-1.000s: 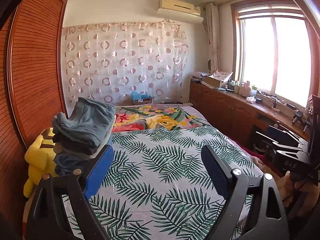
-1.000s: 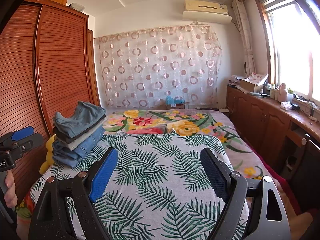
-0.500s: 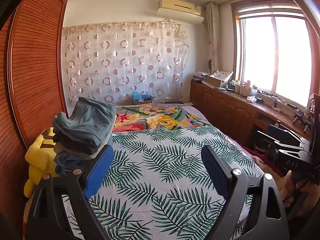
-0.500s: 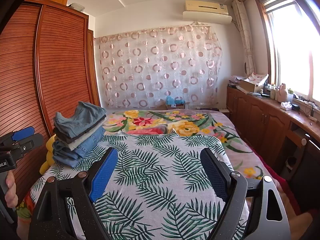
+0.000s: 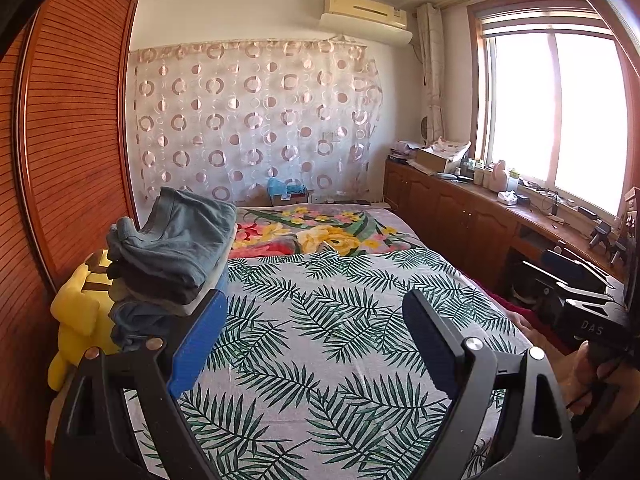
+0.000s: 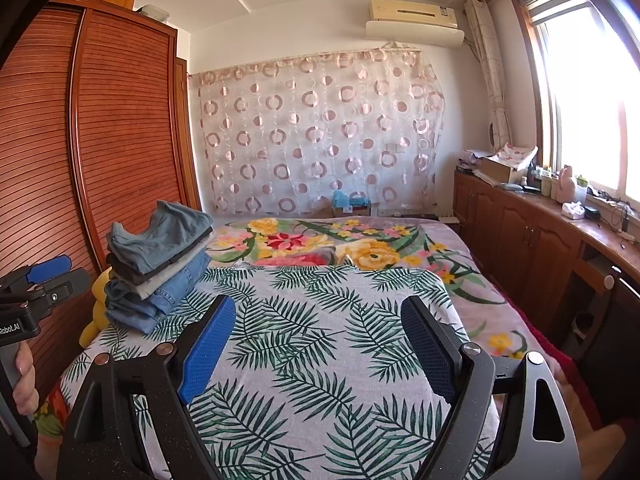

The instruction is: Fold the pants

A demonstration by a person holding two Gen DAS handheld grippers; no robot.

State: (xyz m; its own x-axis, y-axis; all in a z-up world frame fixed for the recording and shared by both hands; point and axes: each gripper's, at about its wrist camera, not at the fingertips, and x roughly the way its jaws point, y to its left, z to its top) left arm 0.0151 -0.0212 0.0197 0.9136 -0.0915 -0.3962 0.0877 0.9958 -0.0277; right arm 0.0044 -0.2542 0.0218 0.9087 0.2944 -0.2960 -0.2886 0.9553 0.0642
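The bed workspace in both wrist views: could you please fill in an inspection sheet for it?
Surface: bed with a leaf-print sheet spread flat; a flowered blanket beyond it.
Job's things: stack of folded pants at the sheet's left edge; no unfolded pants seen.
Clutter: yellow plush toy beside the stack.
Grippers: left gripper and right gripper both open, nothing between the fingers, above the sheet.
Cables: some on the windowsill counter.
Surroundings: wooden wardrobe left, curtain behind, air conditioner above, window right.
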